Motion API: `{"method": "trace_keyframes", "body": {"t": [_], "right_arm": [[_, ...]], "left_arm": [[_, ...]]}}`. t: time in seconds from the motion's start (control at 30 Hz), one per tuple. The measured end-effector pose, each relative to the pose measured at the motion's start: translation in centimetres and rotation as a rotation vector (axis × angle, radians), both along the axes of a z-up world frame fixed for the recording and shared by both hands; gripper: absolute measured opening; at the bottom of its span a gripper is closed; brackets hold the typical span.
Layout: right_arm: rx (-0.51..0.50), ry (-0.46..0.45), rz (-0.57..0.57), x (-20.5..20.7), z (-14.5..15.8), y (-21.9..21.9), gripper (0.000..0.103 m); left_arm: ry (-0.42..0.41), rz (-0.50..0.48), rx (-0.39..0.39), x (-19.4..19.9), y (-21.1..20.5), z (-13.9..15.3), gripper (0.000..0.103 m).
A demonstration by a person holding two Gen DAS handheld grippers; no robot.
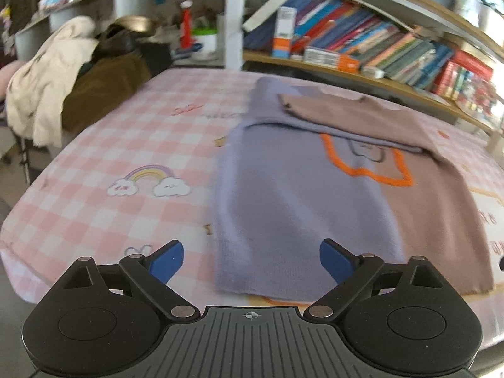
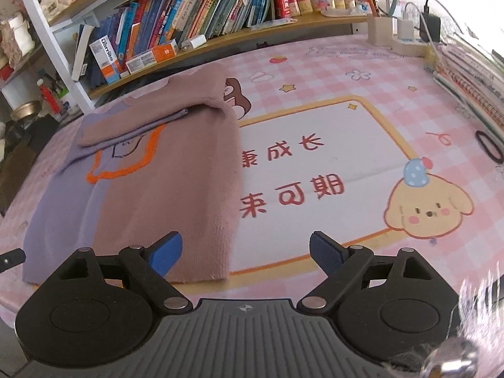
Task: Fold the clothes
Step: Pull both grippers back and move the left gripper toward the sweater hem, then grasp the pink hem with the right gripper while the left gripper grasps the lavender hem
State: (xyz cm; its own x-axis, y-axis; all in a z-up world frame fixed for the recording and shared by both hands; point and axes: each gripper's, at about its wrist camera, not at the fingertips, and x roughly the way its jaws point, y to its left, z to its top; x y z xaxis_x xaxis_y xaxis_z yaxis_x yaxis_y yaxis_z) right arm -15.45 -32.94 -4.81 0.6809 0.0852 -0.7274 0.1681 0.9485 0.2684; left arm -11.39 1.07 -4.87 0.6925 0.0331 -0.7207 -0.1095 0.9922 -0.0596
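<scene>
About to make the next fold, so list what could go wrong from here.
1. The sleeves lie loose across the sweater; lifting the hem could slide them out of place.
2. Both grippers, left and right, are open and hold nothing; an uneven grab would skew the fold.
3. The sweater's hem lies near the table edge and could slip off.

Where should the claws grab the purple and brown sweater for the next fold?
Likely the near hem of the sweater: left claw at the purple corner, right claw at the brown corner, coming in low from the table's near edge. Sleeves already lie folded across the chest, and the hem lies flat nearest both open claws.
</scene>
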Motion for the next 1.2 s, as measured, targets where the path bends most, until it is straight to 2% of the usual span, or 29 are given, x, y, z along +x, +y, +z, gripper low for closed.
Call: {"method": "trace_keyframes", "body": {"t": [0.03,0.1,0.23,0.33,0.43,0.53,0.57,0.67,0.8,0.93,1.0,1.2], "right_arm": [[0.005,0.005,0.004,0.3,-0.1,0.1,0.081],[0.015,0.017,0.012,0.8,-0.3,0.3,0.066],[0.026,0.041,0.000,1.8,-0.6,0.4,0.051],[0.031,0.052,-0.012,2.4,-0.9,0.4,0.045],[0.033,0.056,-0.018,2.9,-1.0,0.5,0.040],[0.032,0.059,-0.005,3.4,-1.1,0.9,0.025],[0.033,0.060,0.004,3.7,-1.2,1.1,0.015],[0.033,0.064,0.027,4.2,-1.3,1.7,0.011],[0.060,0.056,0.041,4.6,-1.1,2.1,0.011],[0.098,0.057,0.036,5.1,-1.1,2.2,0.018],[0.116,0.057,0.033,5.3,-1.2,2.3,0.028],[0.163,0.061,0.021,5.5,-1.3,2.1,0.028]], "left_arm": [[0.006,0.002,-0.007,0.2,0.3,-0.1,0.087],[0.024,0.000,-0.018,0.8,0.7,-0.5,0.073],[0.059,0.007,-0.035,1.8,1.6,-1.4,0.045],[0.080,0.014,-0.048,2.4,2.2,-1.9,0.040],[0.082,0.011,-0.051,2.7,2.5,-2.2,0.030],[0.080,-0.004,-0.054,3.1,2.6,-2.2,0.020],[0.081,-0.012,-0.058,3.2,2.6,-2.2,0.015],[0.078,-0.039,-0.058,3.4,2.2,-2.0,0.013],[0.042,-0.090,-0.098,3.5,2.0,-1.5,0.013],[0.059,-0.095,-0.122,4.0,2.3,-1.7,0.015],[0.066,-0.090,-0.139,4.2,2.7,-1.8,0.018],[0.087,-0.069,-0.152,4.4,3.4,-2.4,0.023]]}}
